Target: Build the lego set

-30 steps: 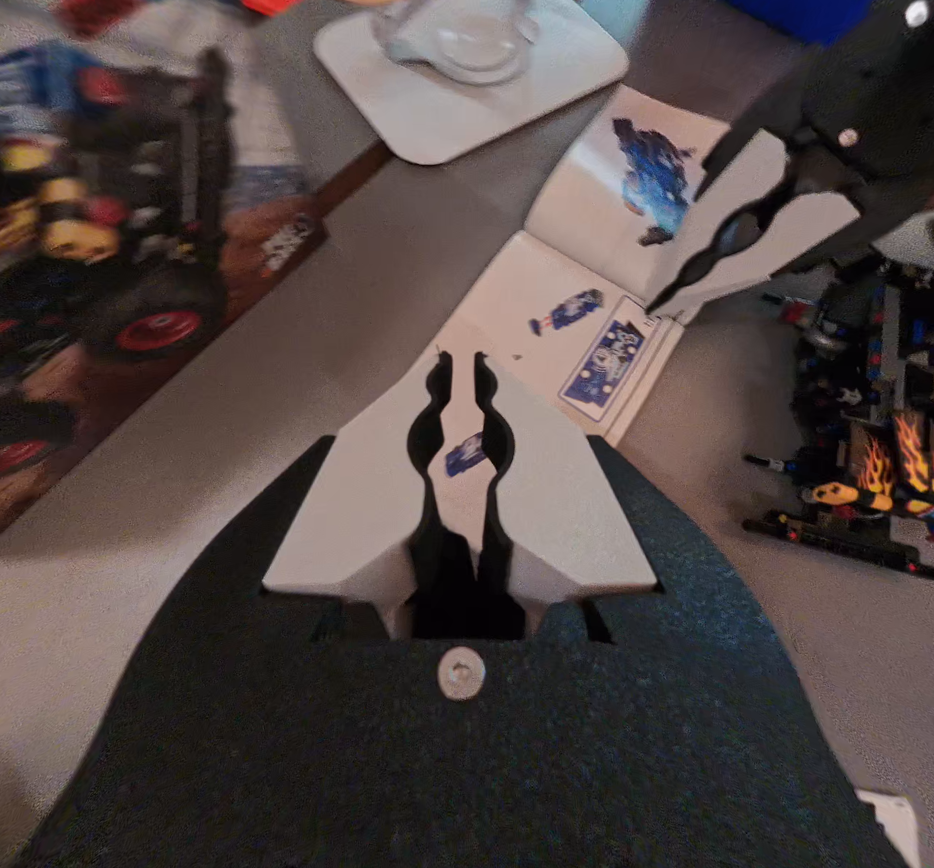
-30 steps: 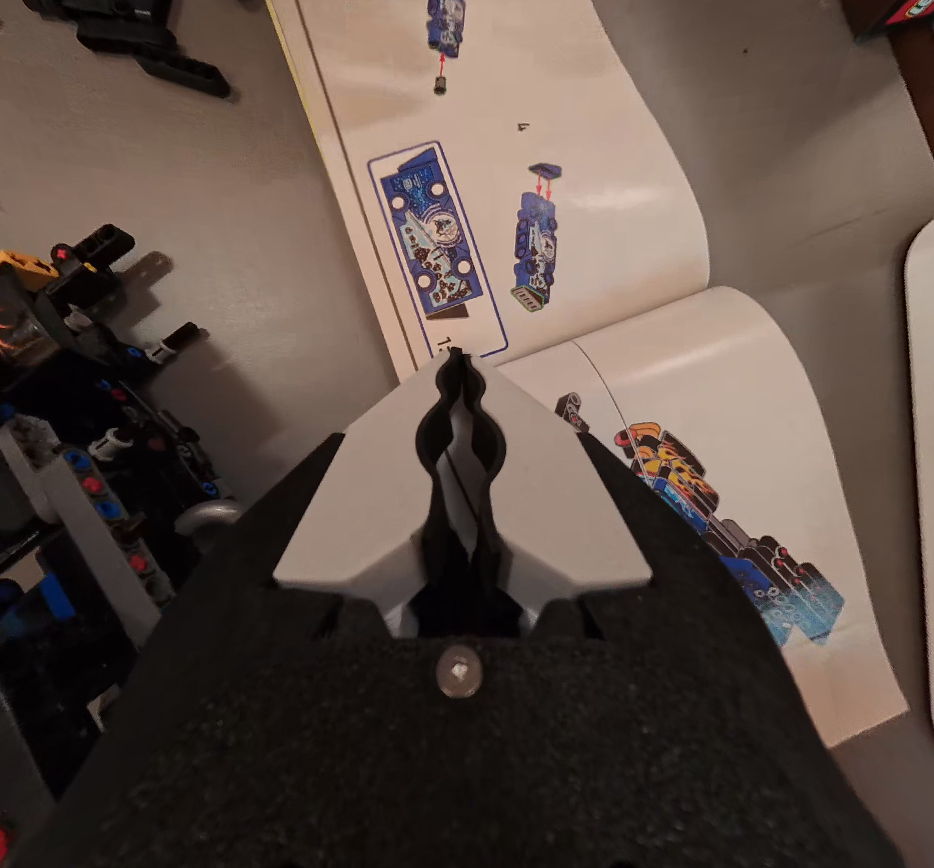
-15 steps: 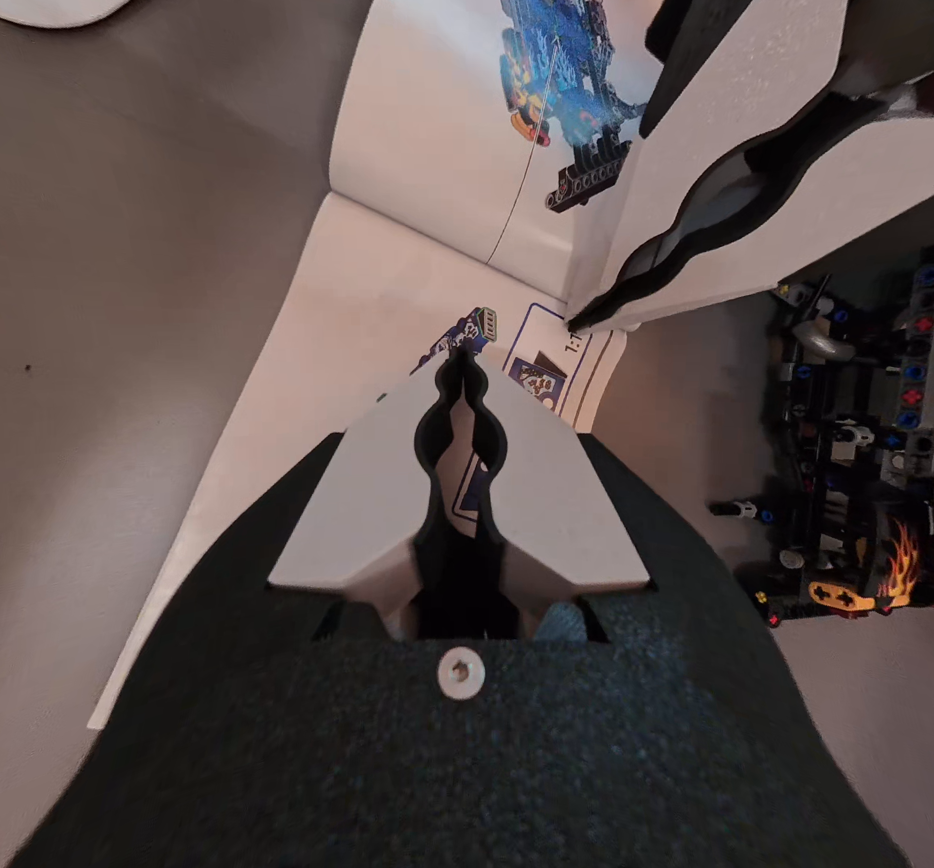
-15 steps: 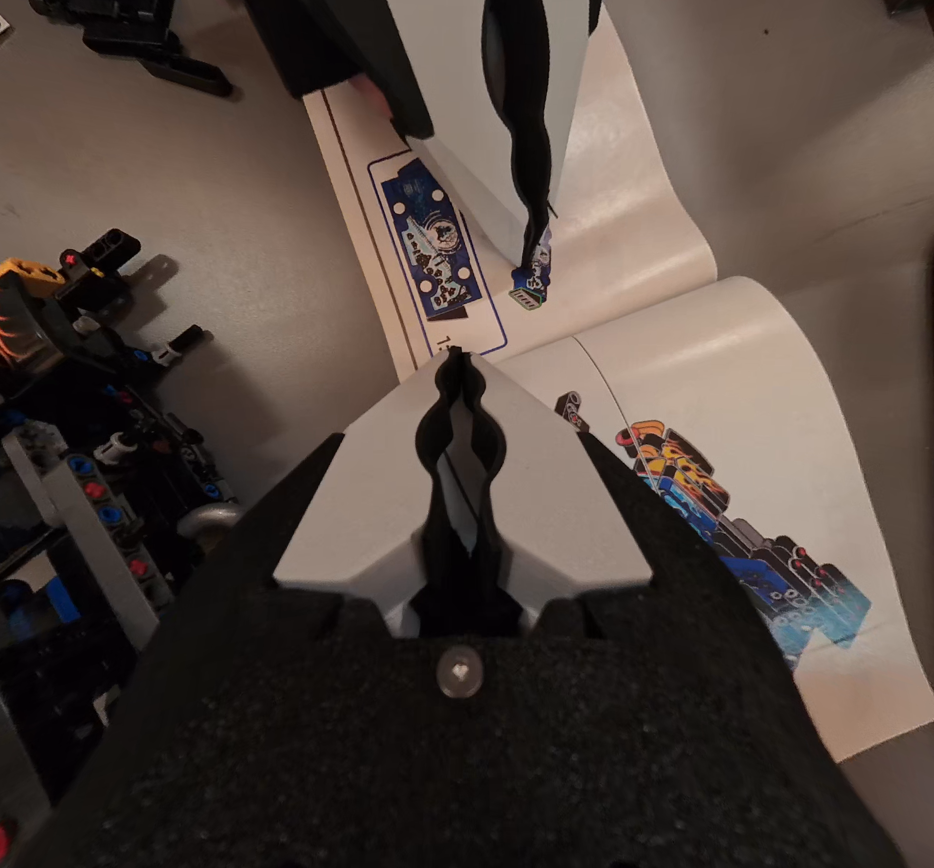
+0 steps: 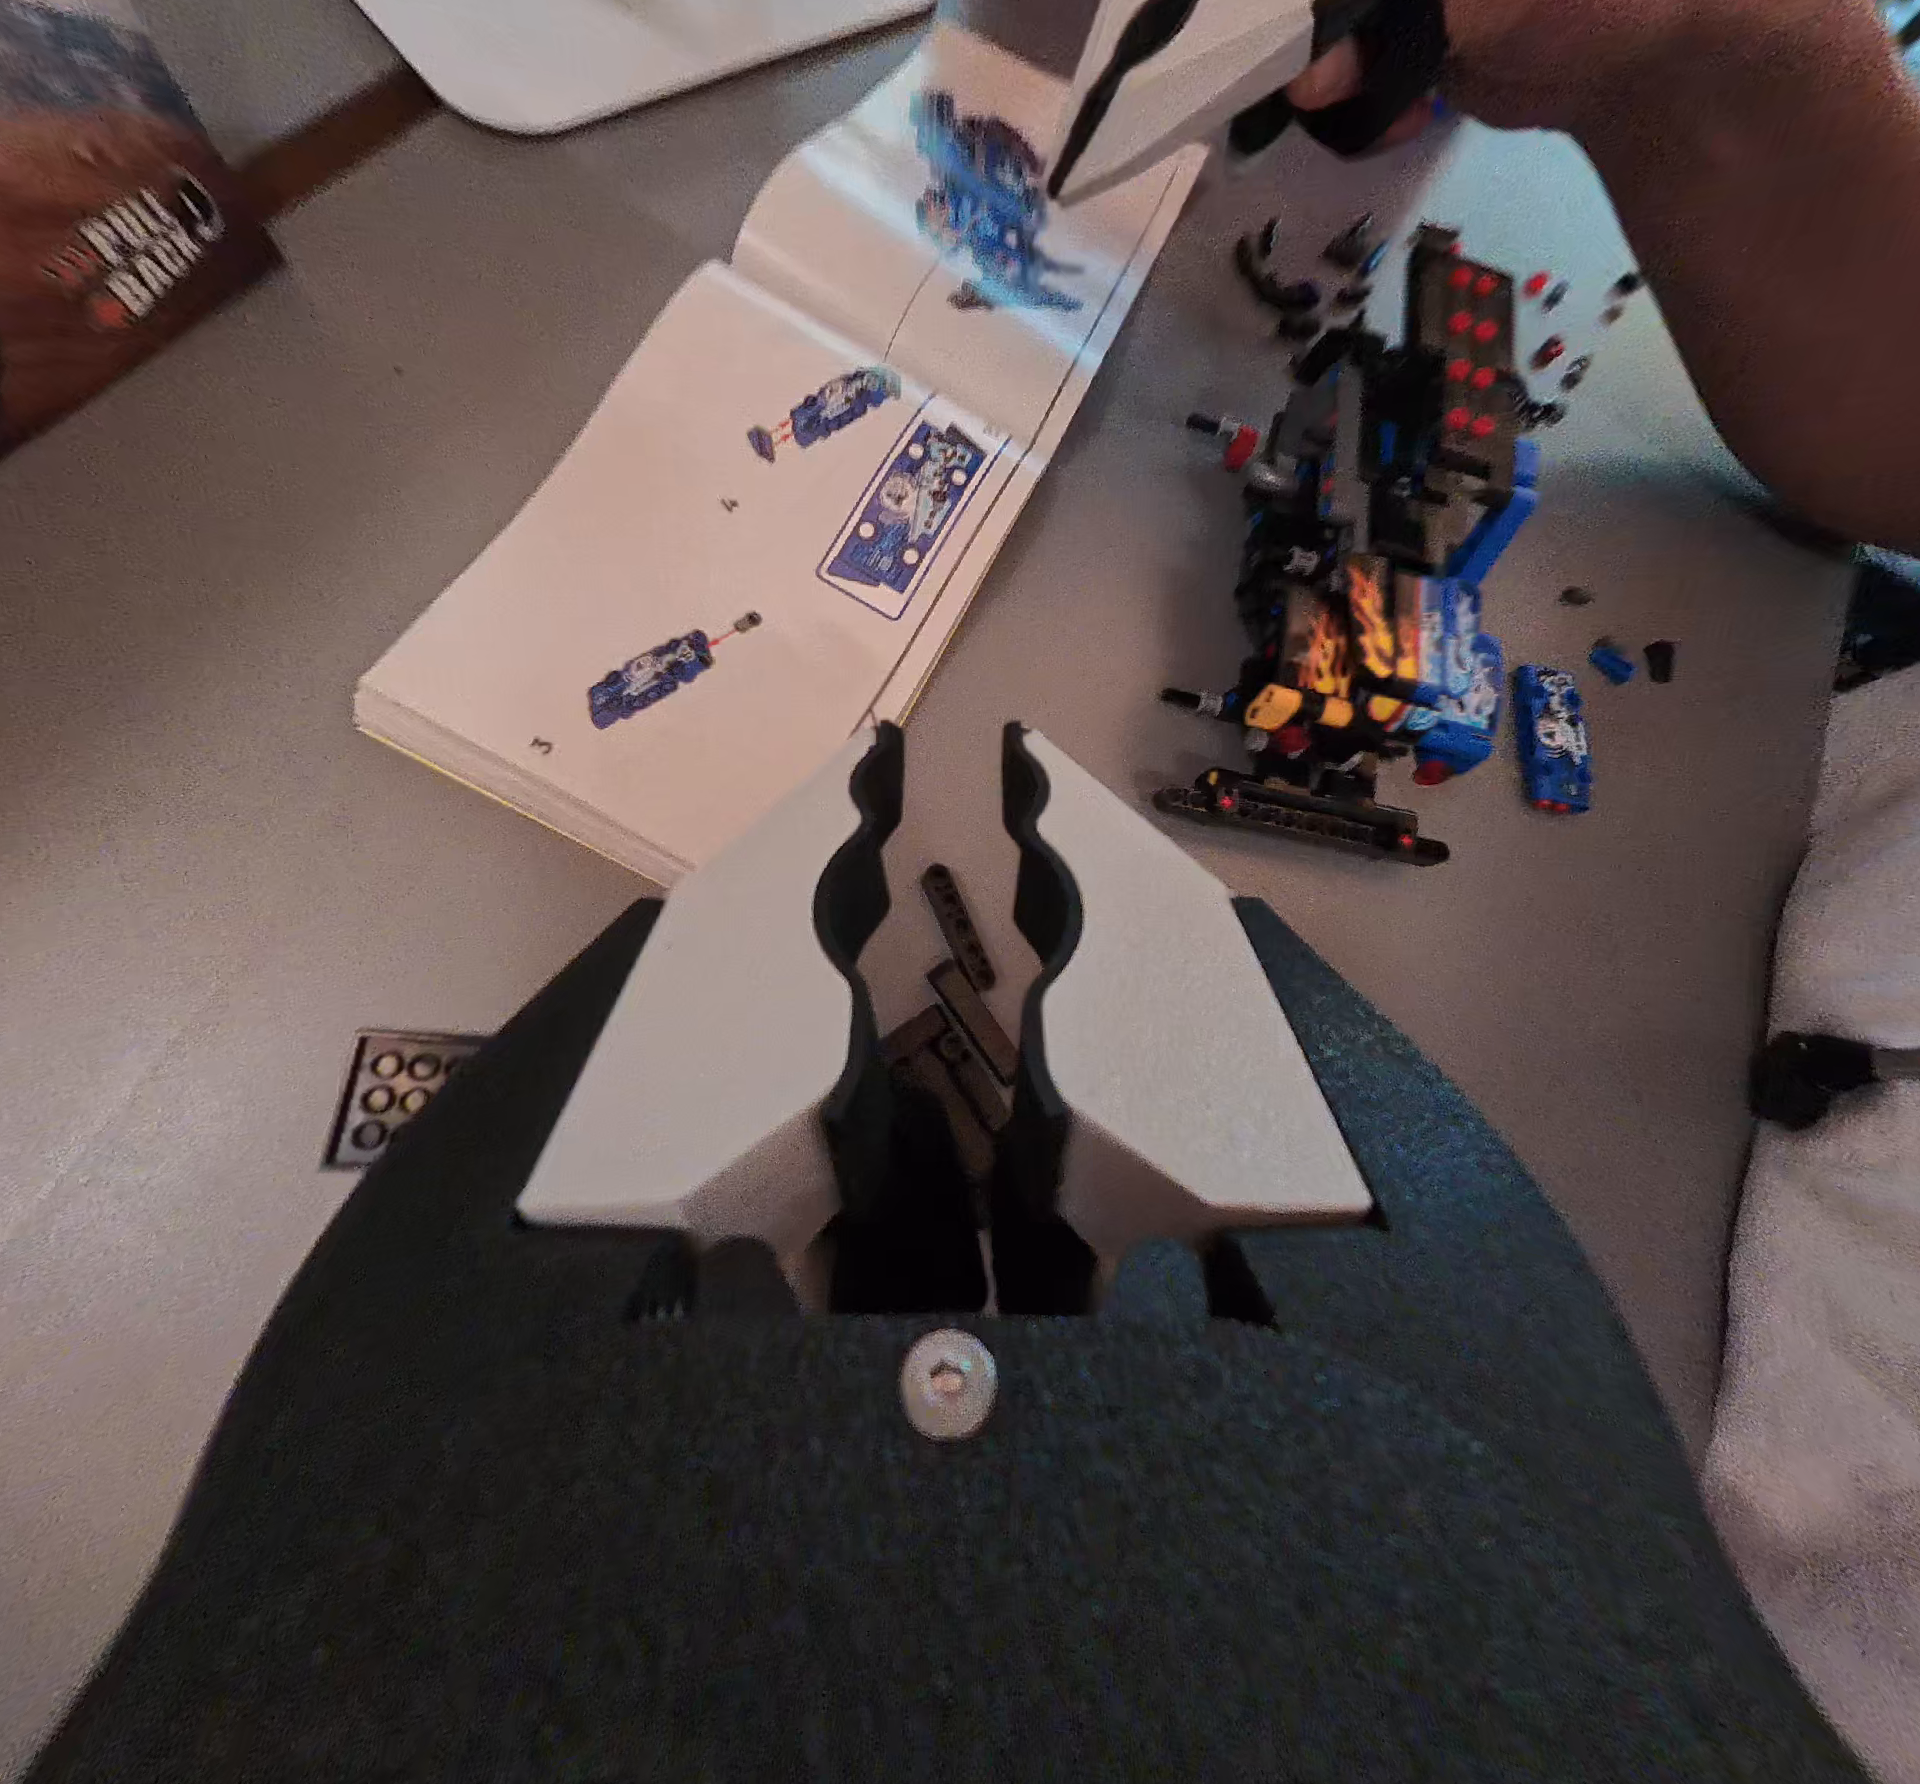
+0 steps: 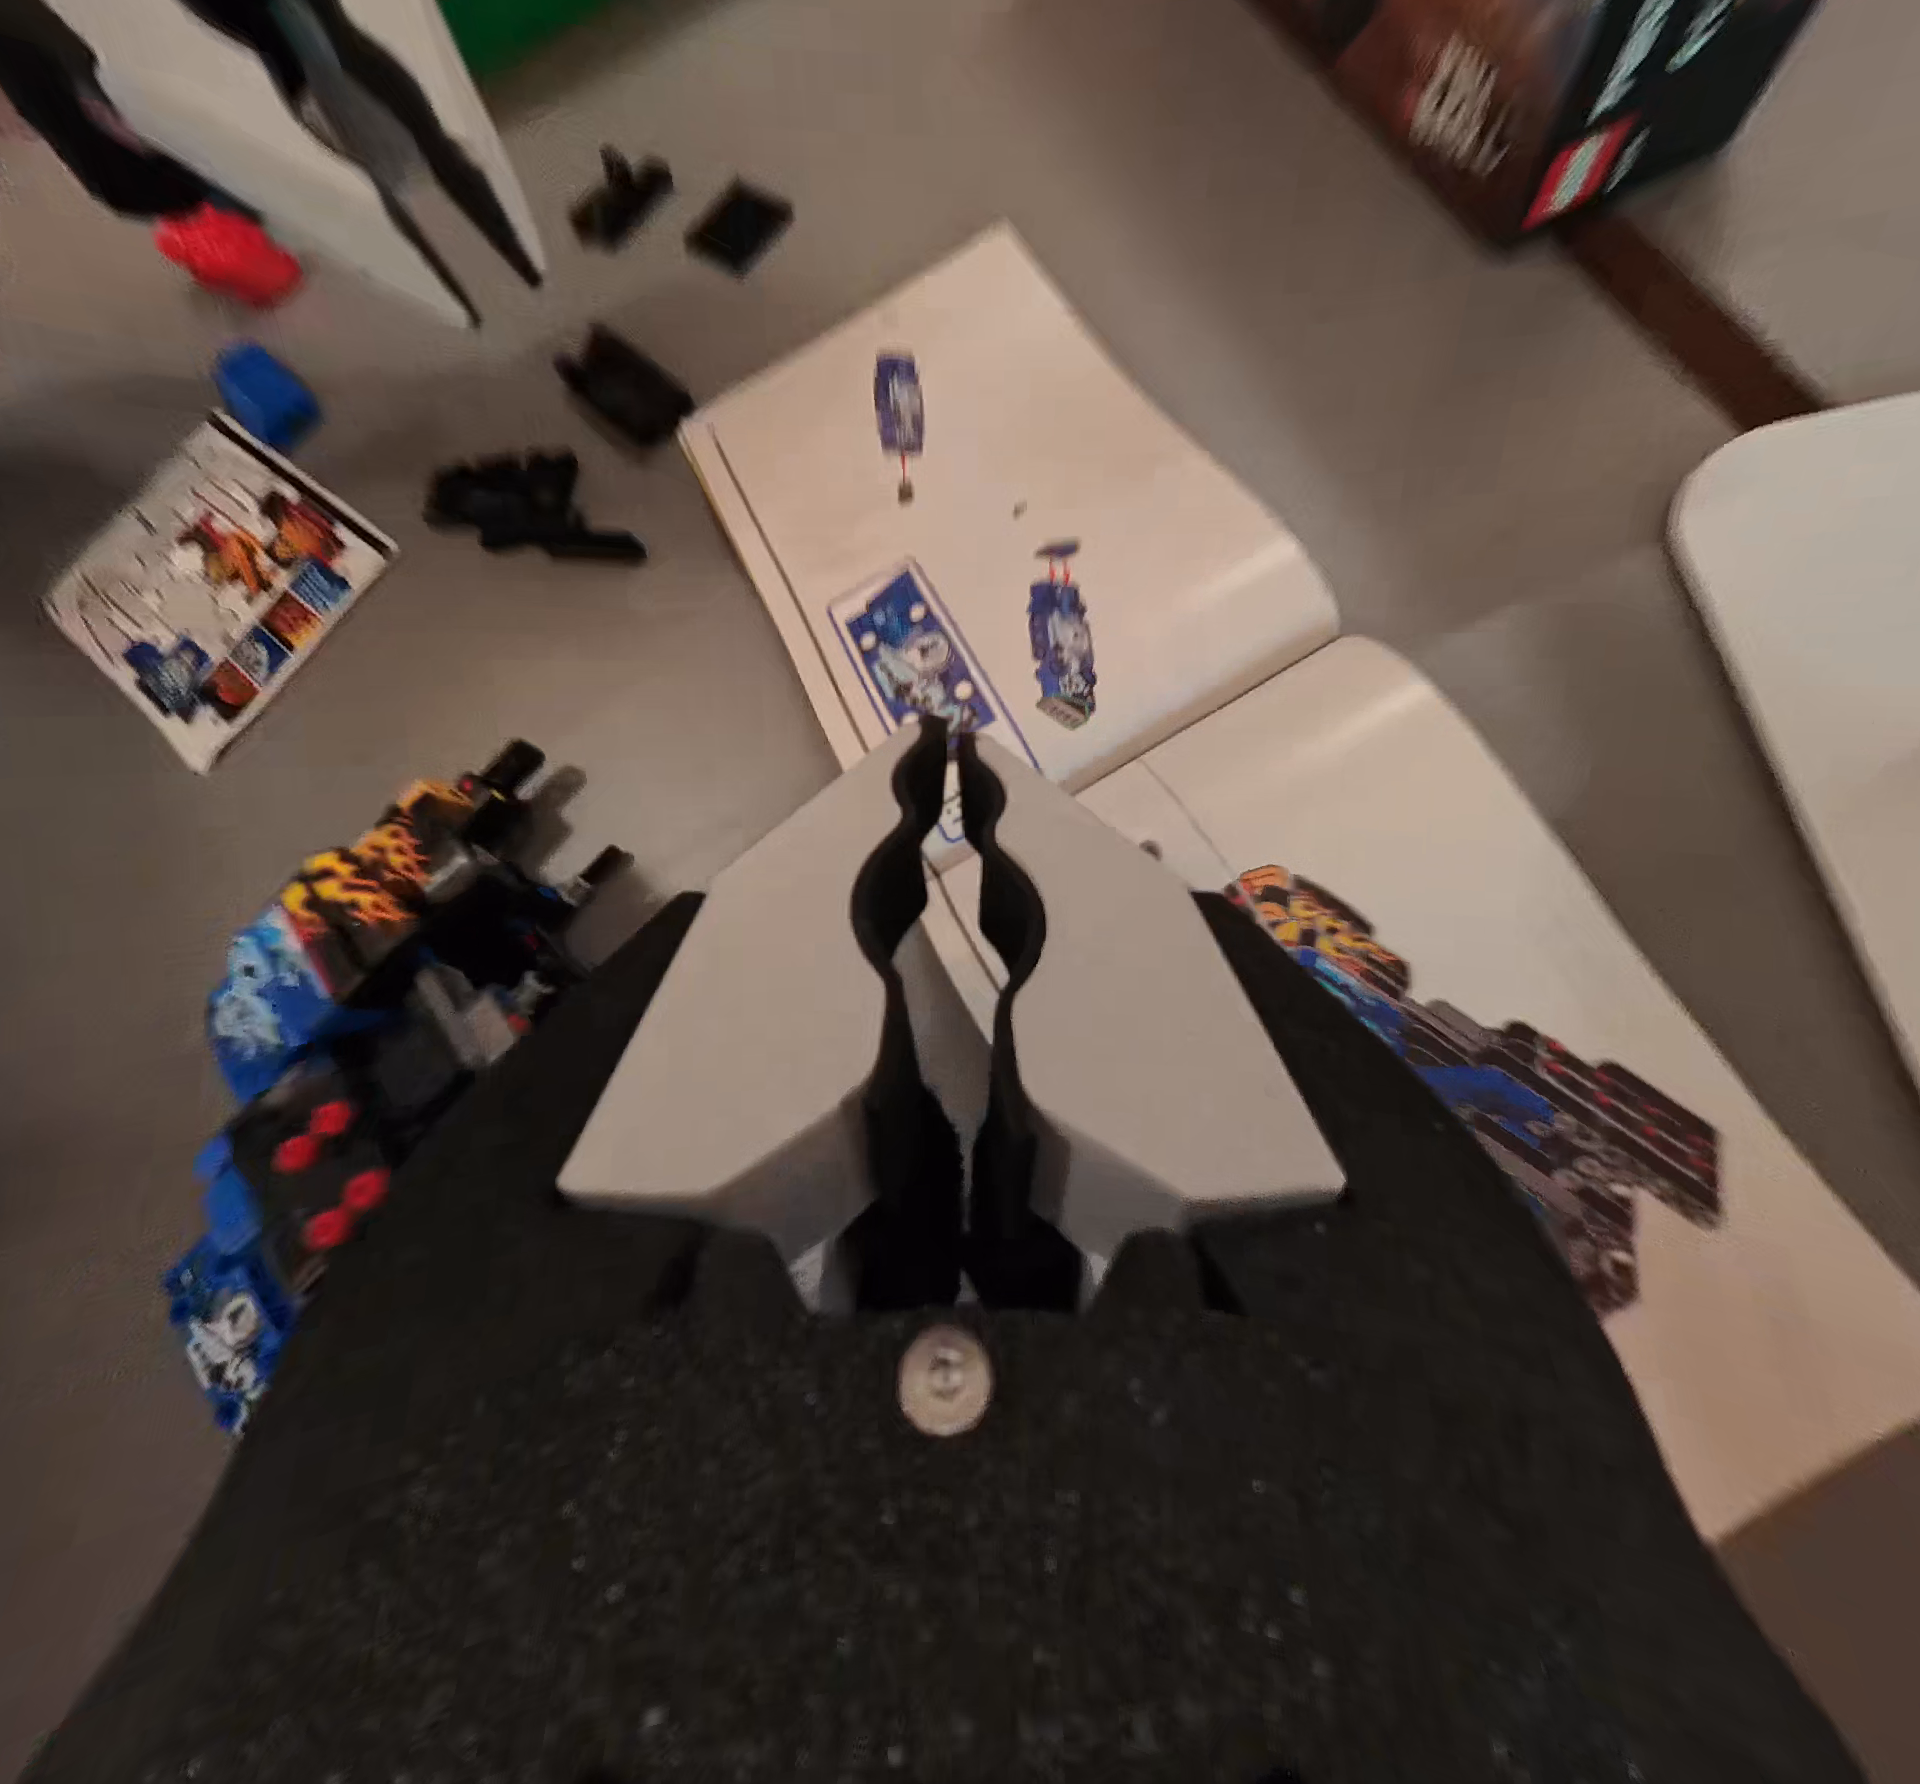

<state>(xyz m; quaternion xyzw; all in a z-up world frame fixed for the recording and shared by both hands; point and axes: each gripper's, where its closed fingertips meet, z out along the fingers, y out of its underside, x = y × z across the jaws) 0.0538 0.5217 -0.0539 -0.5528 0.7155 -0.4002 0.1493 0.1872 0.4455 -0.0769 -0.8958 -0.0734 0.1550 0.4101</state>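
Right now both grippers are hanging above the grey counter (image 5: 312, 446), neither holding anything. From the left wrist view, the left gripper (image 5: 951, 732) is showing its jaws parted by a moderate gap, with a few loose black beams (image 5: 956, 986) lying on the counter seen between them. At about 10 o'clock from its tips the open instruction booklet (image 5: 727, 529) is lying flat, and at 2 o'clock the half-built blue and black lego model (image 5: 1382, 571) with flame stickers is sitting just beside the booklet's edge. The right gripper (image 6: 948, 742) is hovering over the booklet's (image 6: 1039, 487) spine, its jaws standing only a narrow slit apart. In its view the model (image 6: 343, 1007) is lying at 8 o'clock, a small sticker sheet (image 6: 208, 591) at 10 o'clock, and scattered black pieces (image 6: 530, 503) at 11 o'clock. A dark product box (image 6: 1558, 41) is sitting at 1 o'clock.
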